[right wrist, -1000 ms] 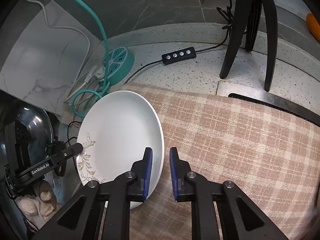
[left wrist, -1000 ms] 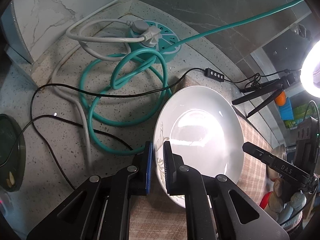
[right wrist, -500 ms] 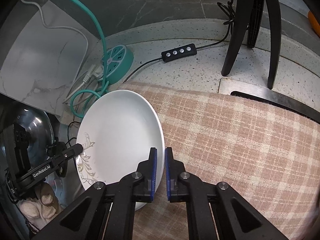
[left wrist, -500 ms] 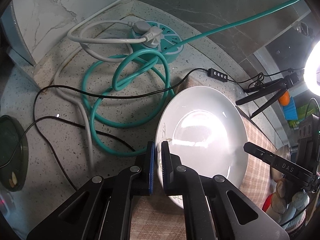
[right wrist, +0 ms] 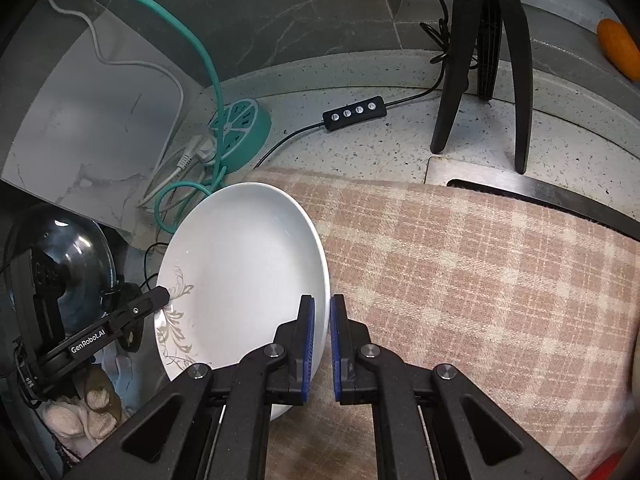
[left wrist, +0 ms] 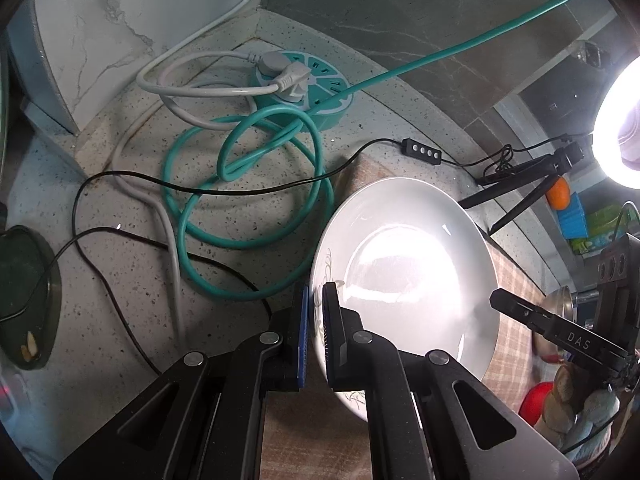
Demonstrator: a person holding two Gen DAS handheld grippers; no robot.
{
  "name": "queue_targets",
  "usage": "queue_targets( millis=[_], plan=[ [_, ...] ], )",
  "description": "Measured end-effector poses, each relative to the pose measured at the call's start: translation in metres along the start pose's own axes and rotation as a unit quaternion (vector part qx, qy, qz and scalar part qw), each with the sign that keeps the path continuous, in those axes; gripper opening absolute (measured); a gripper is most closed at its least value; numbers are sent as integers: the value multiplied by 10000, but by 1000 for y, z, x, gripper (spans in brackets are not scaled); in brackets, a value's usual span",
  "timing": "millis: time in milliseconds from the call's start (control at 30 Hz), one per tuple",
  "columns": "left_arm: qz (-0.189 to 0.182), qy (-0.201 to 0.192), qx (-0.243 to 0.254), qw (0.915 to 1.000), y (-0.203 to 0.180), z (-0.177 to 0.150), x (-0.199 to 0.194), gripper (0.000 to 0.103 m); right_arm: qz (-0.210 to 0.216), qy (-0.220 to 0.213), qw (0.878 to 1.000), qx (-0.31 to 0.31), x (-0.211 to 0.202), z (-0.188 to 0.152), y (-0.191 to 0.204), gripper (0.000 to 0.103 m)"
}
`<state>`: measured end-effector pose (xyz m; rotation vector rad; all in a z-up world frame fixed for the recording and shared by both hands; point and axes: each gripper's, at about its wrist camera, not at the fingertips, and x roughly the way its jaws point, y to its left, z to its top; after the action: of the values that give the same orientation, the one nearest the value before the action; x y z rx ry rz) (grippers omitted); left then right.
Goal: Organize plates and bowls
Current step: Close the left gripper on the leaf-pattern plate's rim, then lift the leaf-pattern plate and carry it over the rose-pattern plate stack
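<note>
A white plate [left wrist: 404, 280] with a grey leaf pattern on its rim is held over the checked cloth [right wrist: 460, 272]. My left gripper [left wrist: 315, 336] is shut on the plate's patterned near-left rim. My right gripper [right wrist: 322, 344] is shut on the opposite rim of the same plate [right wrist: 244, 264]. Each gripper shows in the other's view: the right one in the left wrist view [left wrist: 560, 336] and the left one in the right wrist view [right wrist: 104, 328]. The plate is tilted a little.
A teal power strip [left wrist: 308, 92] with coiled teal and white cables lies on the speckled counter [left wrist: 120, 280]. A black tripod [right wrist: 484, 52] and an inline switch [right wrist: 354, 114] stand behind the cloth. A dark dish [left wrist: 24, 296] sits at the left, a metal lid [right wrist: 76, 264] beside the counter.
Both grippers have closed onto the plate's rim from opposite sides. The plate has shifted slightly toward the cloth.
</note>
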<state>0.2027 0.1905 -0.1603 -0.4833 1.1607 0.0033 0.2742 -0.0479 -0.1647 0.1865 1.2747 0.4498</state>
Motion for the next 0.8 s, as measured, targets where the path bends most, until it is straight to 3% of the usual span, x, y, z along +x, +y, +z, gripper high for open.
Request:
queue_targets(
  millis=[800],
  plan=[
    [-250, -149, 304, 9991, -44, -34, -49, 5, 150, -348, 9993, 61, -75, -50, -9, 7]
  ],
)
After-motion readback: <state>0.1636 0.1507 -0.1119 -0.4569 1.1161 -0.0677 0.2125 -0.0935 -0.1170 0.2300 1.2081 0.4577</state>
